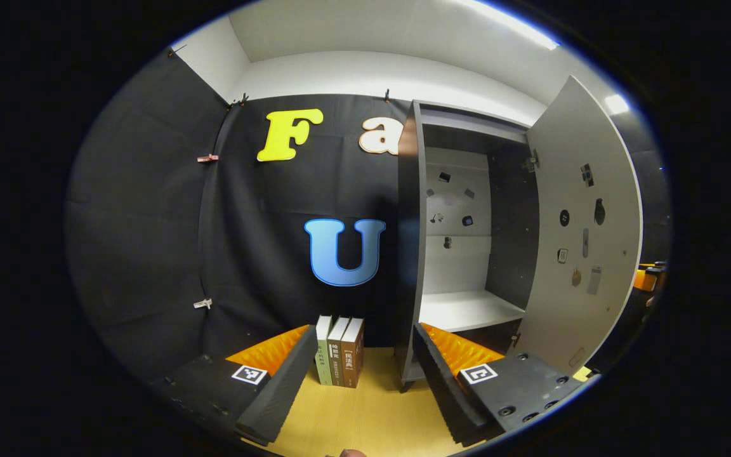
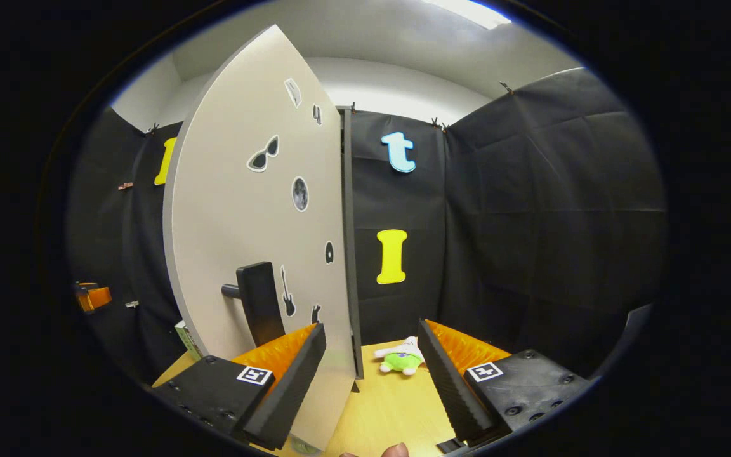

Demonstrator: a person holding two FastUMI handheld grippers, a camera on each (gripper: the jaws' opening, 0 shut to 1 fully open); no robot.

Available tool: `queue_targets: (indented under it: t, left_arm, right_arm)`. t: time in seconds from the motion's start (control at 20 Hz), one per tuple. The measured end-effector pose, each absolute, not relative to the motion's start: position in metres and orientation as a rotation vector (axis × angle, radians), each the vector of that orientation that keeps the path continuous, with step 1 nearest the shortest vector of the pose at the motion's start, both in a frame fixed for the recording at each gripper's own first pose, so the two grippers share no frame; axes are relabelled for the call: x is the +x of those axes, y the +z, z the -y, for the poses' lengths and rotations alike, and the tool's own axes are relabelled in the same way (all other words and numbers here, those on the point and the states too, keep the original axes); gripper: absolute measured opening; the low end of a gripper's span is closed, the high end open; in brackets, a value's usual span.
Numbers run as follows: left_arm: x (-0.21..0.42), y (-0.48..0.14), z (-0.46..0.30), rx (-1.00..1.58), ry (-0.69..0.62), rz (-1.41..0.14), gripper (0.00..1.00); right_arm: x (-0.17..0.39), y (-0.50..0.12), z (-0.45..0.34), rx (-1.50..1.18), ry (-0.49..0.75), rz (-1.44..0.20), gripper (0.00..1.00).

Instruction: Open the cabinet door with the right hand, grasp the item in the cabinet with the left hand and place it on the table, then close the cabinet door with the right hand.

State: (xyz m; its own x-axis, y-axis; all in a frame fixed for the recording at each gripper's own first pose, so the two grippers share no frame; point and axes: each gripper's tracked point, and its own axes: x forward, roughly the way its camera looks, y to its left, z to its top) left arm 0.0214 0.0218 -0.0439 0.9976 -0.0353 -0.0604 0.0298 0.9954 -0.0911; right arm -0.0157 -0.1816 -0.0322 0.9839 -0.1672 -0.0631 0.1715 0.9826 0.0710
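Cabinet door (image 2: 245, 222) standing open; green plush toy (image 2: 401, 360) lying on tabletop (image 2: 391, 406) (shelf bare). Both tools gaping, holding nothing. Closing remaining.

- The table (image 1: 365, 406) has a smooth, light wood-look top with a soft sheen.
- The cabinet door (image 2: 238, 216) is a smooth, matt pale board with small flat stickers on it.
- Its handle (image 2: 257, 304) looks like matt dark plastic.
- The cabinet shelf (image 1: 467, 310) is smooth and white.
- The books (image 1: 340, 352) have paper covers.
- The toy (image 2: 401, 358) looks like soft plush cloth.
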Motion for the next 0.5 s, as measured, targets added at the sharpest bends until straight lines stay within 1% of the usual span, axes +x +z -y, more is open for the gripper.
queue_targets:
  t: [0.35,0.5]
  left_arm:
    - [0.025,-0.046,-0.030,-0.096,-0.035,-0.060,0.94]
    - [0.027,-0.045,-0.032,-0.093,-0.035,-0.055,0.95]
  right_arm:
    - [0.013,-0.035,0.103,0.079,-0.057,-0.066,0.96]
    - [0.027,-0.040,0.060,0.102,0.025,-0.080,0.96]
